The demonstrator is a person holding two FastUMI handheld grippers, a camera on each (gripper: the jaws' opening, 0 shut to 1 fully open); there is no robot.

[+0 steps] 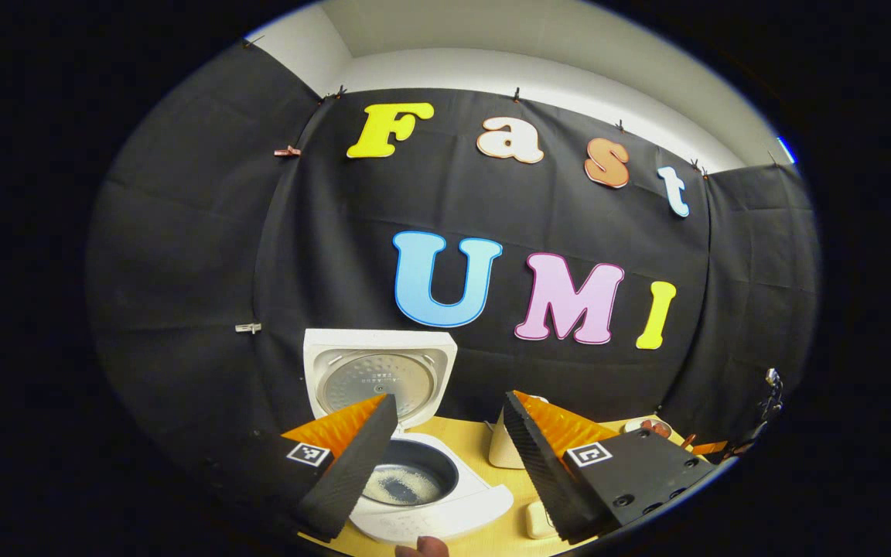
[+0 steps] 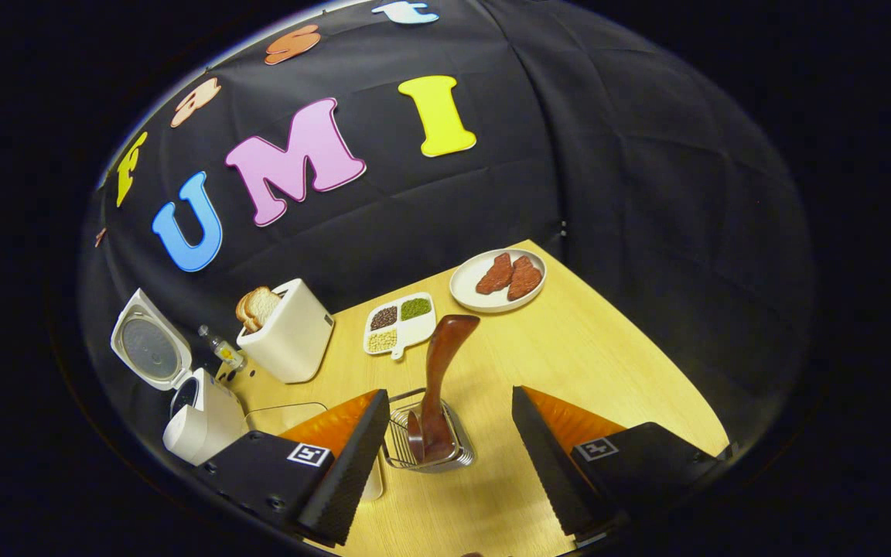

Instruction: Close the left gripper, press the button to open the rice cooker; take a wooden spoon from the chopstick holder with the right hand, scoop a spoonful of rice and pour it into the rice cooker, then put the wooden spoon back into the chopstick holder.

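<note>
Standing upright in wire chopstick holder (image 2: 428,449), dark glossy wooden spoon (image 2: 439,379) (handle flared), both tongs (image 2: 449,452) (image 1: 449,464) released, empty.

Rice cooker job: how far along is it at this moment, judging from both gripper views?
Done: the rice cooker stands with its lid up, and there is rice in the pot. The wooden spoon stands in the chopstick holder, with the open right gripper around it but not touching. The left gripper is open too. Nothing is in hand. It looks finished, or else the spoon has yet to be lifted; these views cannot settle which.
</note>
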